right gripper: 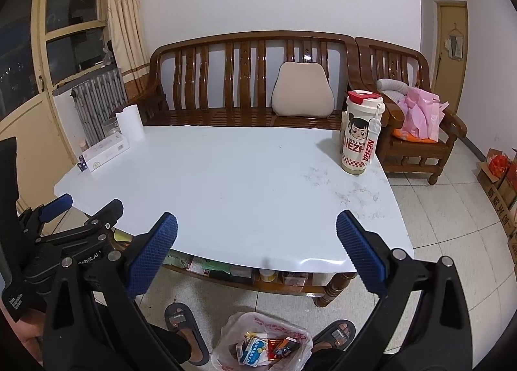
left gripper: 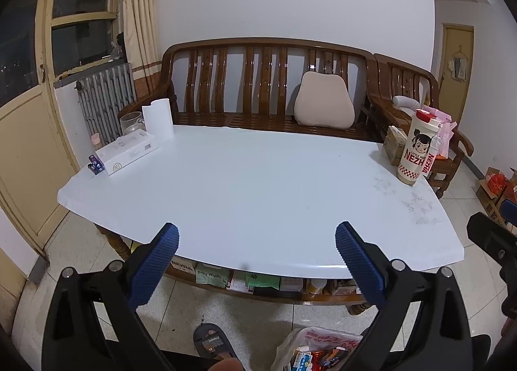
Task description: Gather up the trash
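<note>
A clear plastic trash bag (right gripper: pixel 263 342) stands open on the floor between the person's feet, holding several small cartons and wrappers; it also shows in the left wrist view (left gripper: pixel 318 351). My left gripper (left gripper: pixel 257 241) is open and empty, held over the near edge of the white table (left gripper: pixel 258 183). My right gripper (right gripper: pixel 257 240) is open and empty over the same edge of the table (right gripper: pixel 226 177). The left gripper also shows at the left of the right wrist view (right gripper: pixel 80 212).
On the table: a white NEZHA cup (right gripper: pixel 360 135), a paper roll (left gripper: pixel 158 119), a white flat box (left gripper: pixel 127 151) and a small purple box (left gripper: pixel 97 164). A wooden bench (left gripper: pixel 258 86) stands behind. Cardboard boxes (right gripper: pixel 499 183) sit on the floor at right. A shelf under the table holds packets.
</note>
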Tool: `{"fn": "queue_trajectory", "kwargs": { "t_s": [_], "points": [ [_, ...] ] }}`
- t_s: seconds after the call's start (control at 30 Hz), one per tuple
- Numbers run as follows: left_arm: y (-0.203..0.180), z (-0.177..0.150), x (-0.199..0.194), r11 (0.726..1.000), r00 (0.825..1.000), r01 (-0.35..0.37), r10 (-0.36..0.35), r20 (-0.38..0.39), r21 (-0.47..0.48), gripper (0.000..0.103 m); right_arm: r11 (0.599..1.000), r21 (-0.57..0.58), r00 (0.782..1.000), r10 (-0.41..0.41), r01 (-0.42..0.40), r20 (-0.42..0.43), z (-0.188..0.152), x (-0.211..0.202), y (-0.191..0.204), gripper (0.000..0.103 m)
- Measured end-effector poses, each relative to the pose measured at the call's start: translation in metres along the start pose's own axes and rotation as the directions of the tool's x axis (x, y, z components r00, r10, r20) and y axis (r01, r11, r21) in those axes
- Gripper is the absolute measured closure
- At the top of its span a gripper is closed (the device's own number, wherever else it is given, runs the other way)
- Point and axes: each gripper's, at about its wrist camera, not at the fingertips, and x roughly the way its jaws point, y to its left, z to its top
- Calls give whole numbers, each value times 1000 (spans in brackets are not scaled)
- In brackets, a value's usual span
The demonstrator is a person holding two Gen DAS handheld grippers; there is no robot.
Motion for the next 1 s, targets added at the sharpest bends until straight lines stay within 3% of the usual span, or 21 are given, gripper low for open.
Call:
{"fn": "queue_trajectory", "kwargs": {
  "t_s": [1.0],
  "points": [
    [1, 2, -5, 1000, 1000, -3, 3, 4, 12, 8, 1000, 6, 1000, 2, -3, 2, 0, 0, -1, 7]
  ]
}}
